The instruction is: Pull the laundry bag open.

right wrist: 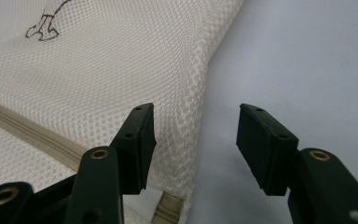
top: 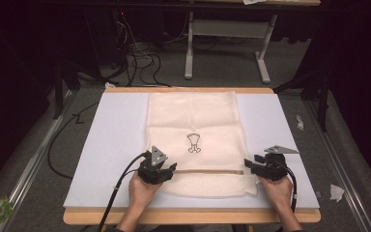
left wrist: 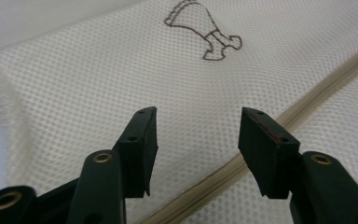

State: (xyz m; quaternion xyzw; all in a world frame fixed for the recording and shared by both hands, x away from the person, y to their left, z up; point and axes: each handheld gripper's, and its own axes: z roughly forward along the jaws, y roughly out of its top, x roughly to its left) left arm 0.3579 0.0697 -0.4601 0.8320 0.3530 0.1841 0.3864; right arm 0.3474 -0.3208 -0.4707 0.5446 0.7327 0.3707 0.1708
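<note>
Table [top: 116, 125], centre of frame: a mesh bag [top: 193, 121] lies flat. Judged light, soft and limp; best taken at the side edges beside the zipper [top: 207, 171]. Left gripper [top: 170, 168], lower left, and right gripper [top: 248, 164], lower right, flank the zipper ends, jaws released, gripping nothing.

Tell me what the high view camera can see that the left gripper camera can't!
The high view alone takes in both of the person's hands, the right claw at the mesh bag's right edge, the pale mat and the floor cables. The left gripper view alone shows the tiny holes of the mesh up close. Both share the cream mesh bag, its brown stitched drawing, its zipper and the open left claw.
</note>
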